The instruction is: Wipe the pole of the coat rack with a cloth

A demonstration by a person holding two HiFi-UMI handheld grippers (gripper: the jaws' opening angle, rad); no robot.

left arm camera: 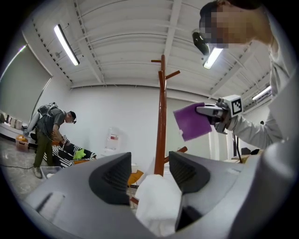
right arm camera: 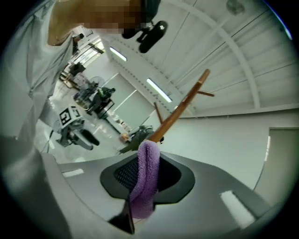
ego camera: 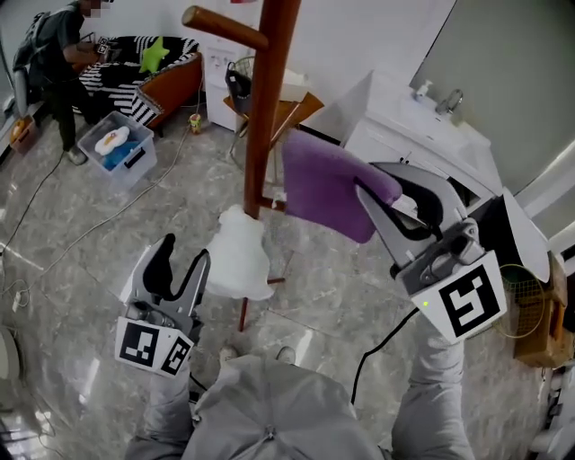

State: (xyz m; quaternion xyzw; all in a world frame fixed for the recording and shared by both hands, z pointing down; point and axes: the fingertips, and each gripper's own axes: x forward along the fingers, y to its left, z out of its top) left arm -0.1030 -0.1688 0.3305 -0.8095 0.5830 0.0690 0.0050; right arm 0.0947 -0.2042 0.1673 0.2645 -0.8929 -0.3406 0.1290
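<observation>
The brown coat rack pole point(ego camera: 268, 108) rises in the middle, with a peg point(ego camera: 225, 27) near its top. My right gripper point(ego camera: 382, 202) is shut on a purple cloth point(ego camera: 328, 184), held just right of the pole and apart from it. In the right gripper view the purple cloth point(right arm camera: 145, 182) is pinched between the jaws, with the pole point(right arm camera: 182, 105) beyond. A white cloth point(ego camera: 241, 256) hangs low on the pole. My left gripper point(ego camera: 184, 269) stands open just left of the white cloth. The left gripper view shows the white cloth point(left arm camera: 159, 200) through the gap; contact is unclear.
A person point(ego camera: 63, 63) bends by a striped sofa point(ego camera: 144, 67) at the far left, near a clear bin point(ego camera: 117, 144). A white cabinet with a sink point(ego camera: 422, 126) stands to the right. A basket point(ego camera: 530, 310) sits at the right edge. Cables point(ego camera: 54, 252) trail over the floor.
</observation>
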